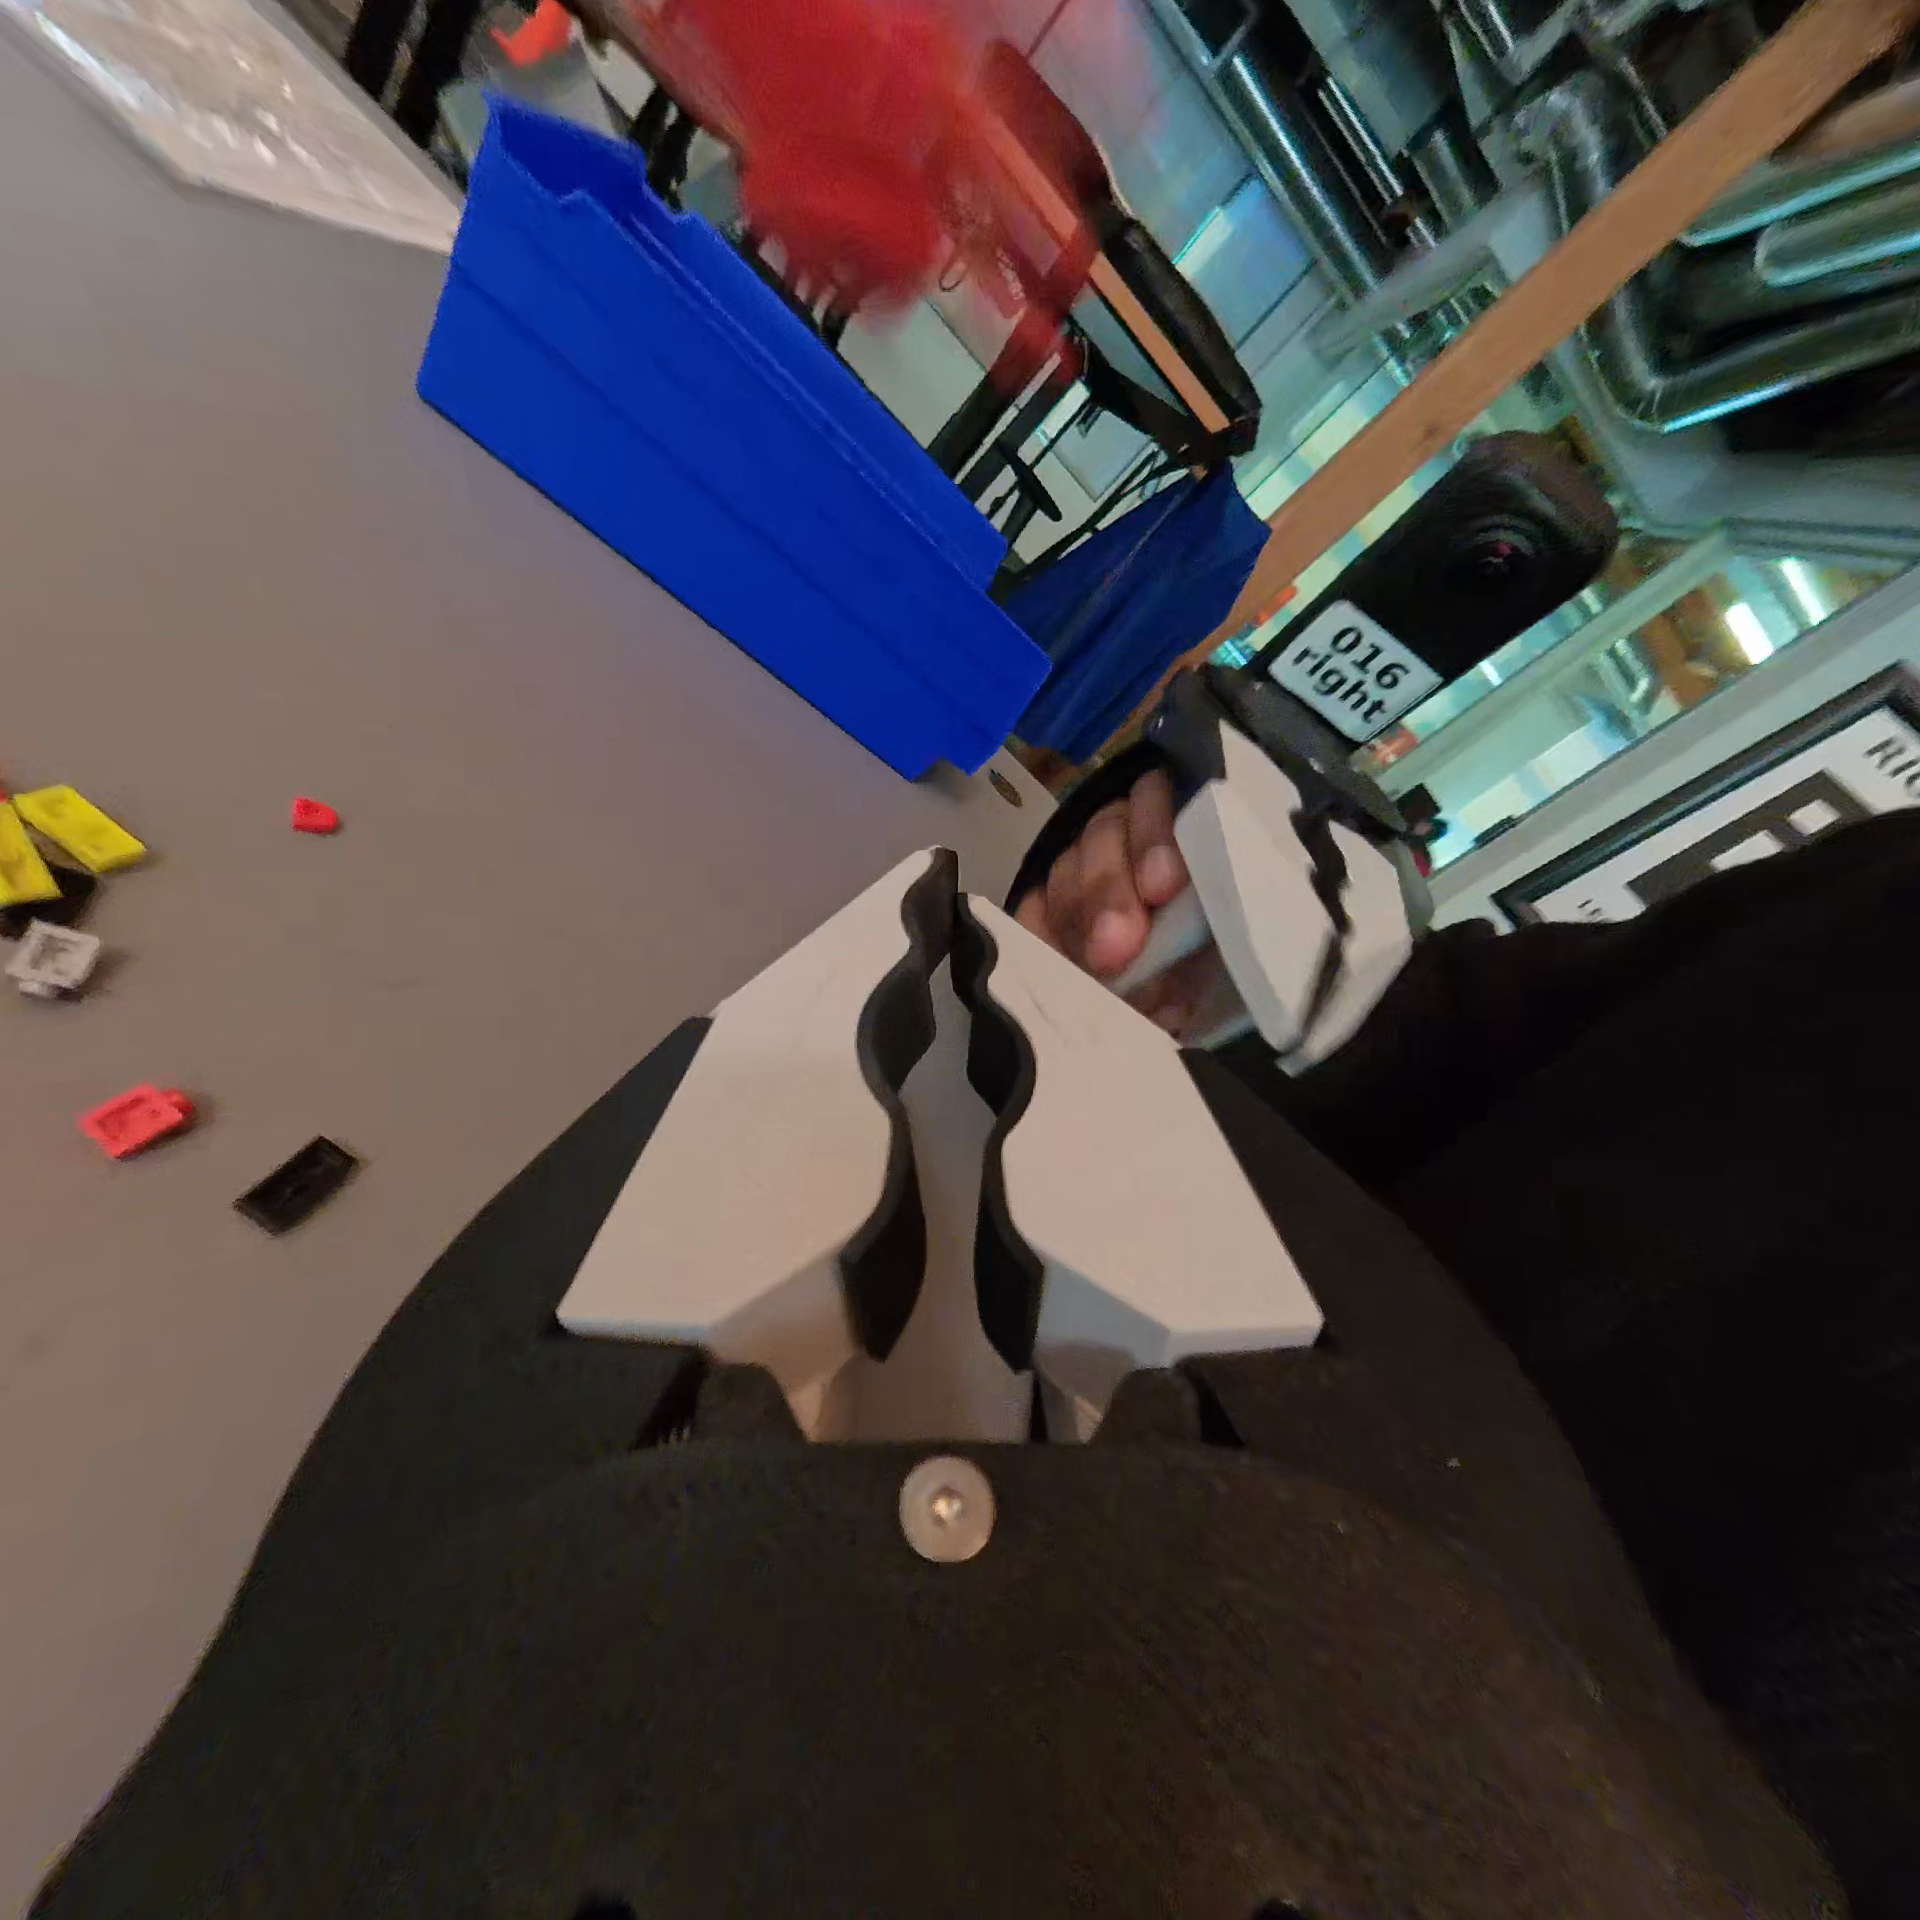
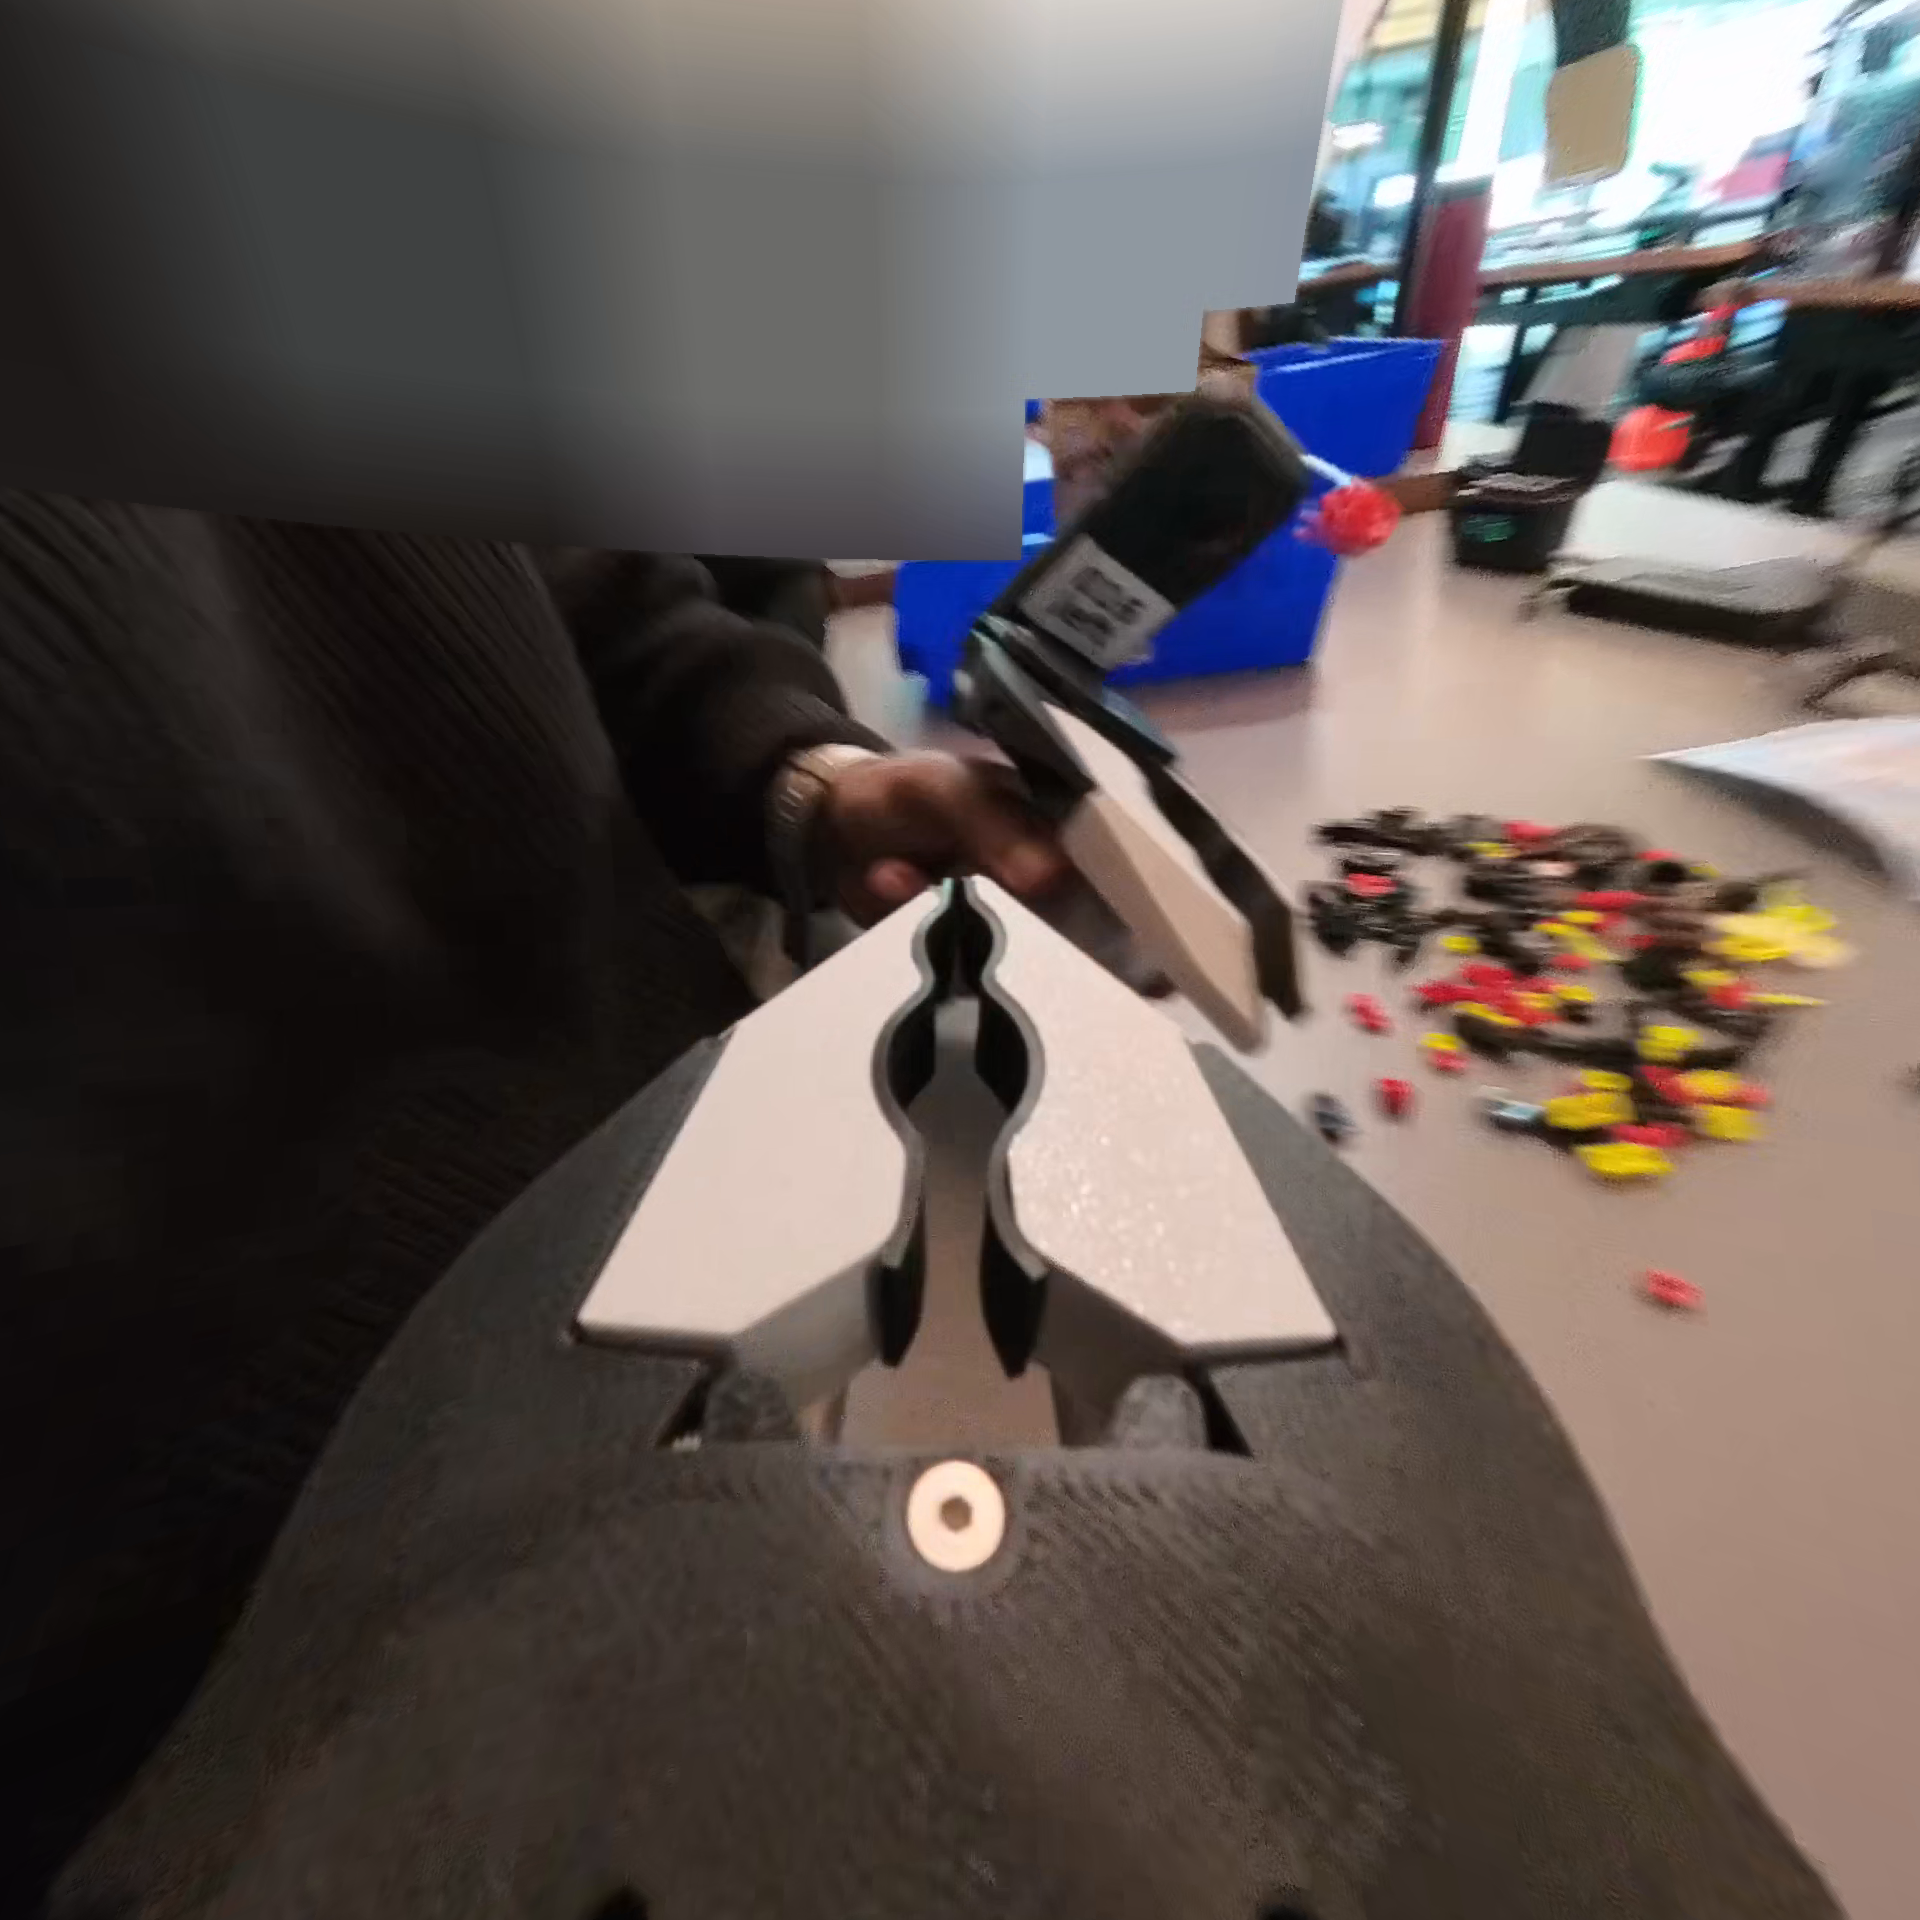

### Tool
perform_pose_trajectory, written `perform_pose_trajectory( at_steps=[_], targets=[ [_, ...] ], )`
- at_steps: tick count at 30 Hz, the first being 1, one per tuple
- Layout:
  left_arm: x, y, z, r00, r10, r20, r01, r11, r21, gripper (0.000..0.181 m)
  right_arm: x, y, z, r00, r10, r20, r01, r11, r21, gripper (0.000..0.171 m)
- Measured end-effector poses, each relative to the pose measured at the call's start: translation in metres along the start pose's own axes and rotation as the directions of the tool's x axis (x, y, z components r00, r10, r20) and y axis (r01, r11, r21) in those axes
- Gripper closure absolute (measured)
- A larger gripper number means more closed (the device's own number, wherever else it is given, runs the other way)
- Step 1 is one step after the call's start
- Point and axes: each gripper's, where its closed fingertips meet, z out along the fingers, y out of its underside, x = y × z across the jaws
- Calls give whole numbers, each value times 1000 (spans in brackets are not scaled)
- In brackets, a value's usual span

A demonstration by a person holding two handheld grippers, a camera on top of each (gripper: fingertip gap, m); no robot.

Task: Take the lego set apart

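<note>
Hovering above the table (image 1: 312,582), the left gripper (image 1: 951,878) and right gripper (image 2: 961,899) had fingers pressed together, empty. Lego pieces (image 2: 1558,987) lay scattered beside bare surface; a bin (image 1: 707,457) stood at the far edge.

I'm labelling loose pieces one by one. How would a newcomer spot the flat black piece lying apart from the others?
Start at the blue bin on the grey table. Nearer the camera, left of the left gripper, lies the black plate, beside the red piece. It is the only black one lying alone.

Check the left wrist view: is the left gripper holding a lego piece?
No. The left gripper is shut on nothing, and the loose lego pieces lie apart on the table.
</note>
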Motion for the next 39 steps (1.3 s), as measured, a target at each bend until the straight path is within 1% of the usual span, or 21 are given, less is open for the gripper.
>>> perform_pose_trajectory(
  at_steps=[1, 3, 6, 10, 12, 14, 16, 18, 21, 23, 25, 27, 29, 31, 33, 34, 35, 36, 37, 38, 39],
  targets=[
    [1, -2, -1, 999, 28, 14, -28, 1000, 4, 181, 9, 1, -7, 998, -36, -47, 35, 999, -24, 171],
    [-1, -2, -1, 999, 31, 25, -30, 1000, -7, 181, 23, 2, -20, 996, 4, -92, -5, 1000, -5, 171],
    [-12, 6, 1, 999, -28, 40, 30, 999, -42, 181, 38, -1, -30, 985, 26, -170, -20, 999, 38, 171],
    [-13, 15, 6, 997, -71, 24, 72, 995, -69, 181, 37, 2, -28, 984, 83, -155, -74, 995, 68, 171],
    [-8, 17, 7, 999, -44, 14, 45, 996, -80, 181, 40, 4, -28, 978, 140, -154, -126, 987, 102, 171],
    [-6, 23, 9, 1000, 4, 29, 0, 994, -112, 181, 40, 3, -29, 972, 199, -123, -181, 973, 141, 171],
    [-5, 24, 9, 998, 54, 40, -49, 992, -120, 181, 42, 5, -29, 969, 215, -124, -197, 970, 143, 170],
    [-6, 23, 10, 994, 91, 55, -83, 989, -125, 181, 47, 5, -30, 968, 184, -169, -161, 977, 137, 167],
    [-11, 17, 8, 991, 107, 82, -98, 989, -109, 181, 54, 4, -34, 961, 85, -264, -54, 991, 121, 156],
    [-16, 10, 4, 990, 100, 101, -92, 992, -84, 181, 56, 2, -35, 944, -34, -329, 64, 994, 83, 150],
    [-22, 3, -1, 988, 95, 120, -88, 994, -60, 181, 55, 6, -32, 920, -153, -360, 167, 986, 5, 146],
    [-28, -5, -7, 985, 93, 148, -89, 995, -34, 181, 57, 12, -29, 902, -198, -383, 193, 980, -50, 137],
    [-40, -16, -17, 971, 114, 212, -111, 994, -22, 176, 56, 14, -27, 905, -181, -384, 180, 983, -38, 132],
    [-60, -36, -35, 929, 161, 334, -165, 986, -17, 163, 58, 13, -30, 909, -132, -395, 141, 990, -7, 122],
    [-81, -67, -67, 844, 243, 479, -256, 966, -38, 150, 60, 10, -38, 905, -99, -413, 114, 993, 11, 119],
    [-92, -86, -88, 782, 294, 550, -309, 949, -68, 146, 55, 7, -43, 916, -80, -393, 92, 996, 12, 133],
    [-106, -106, -111, 706, 344, 620, -352, 929, -115, 142, 48, 3, -45, 935, -66, -348, 78, 997, 20, 158],
    [-124, -128, -139, 618, 377, 690, -368, 914, -170, 134, 42, -1, -48, 950, -50, -310, 63, 997, 32, 171],
    [-140, -149, -167, 539, 391, 746, -352, 909, -223, 129, 41, -4, -52, 954, -30, -300, 45, 998, 44, 171],
    [-156, -169, -193, 481, 404, 778, -313, 908, -278, 128, 43, -4, -55, 950, -13, -312, 30, 998, 49, 168],
    [-173, -188, -222, 414, 410, 813, -252, 909, -331, 126, 48, -1, -59, 941, 1, -339, 18, 999, 51, 160]
  ],
)
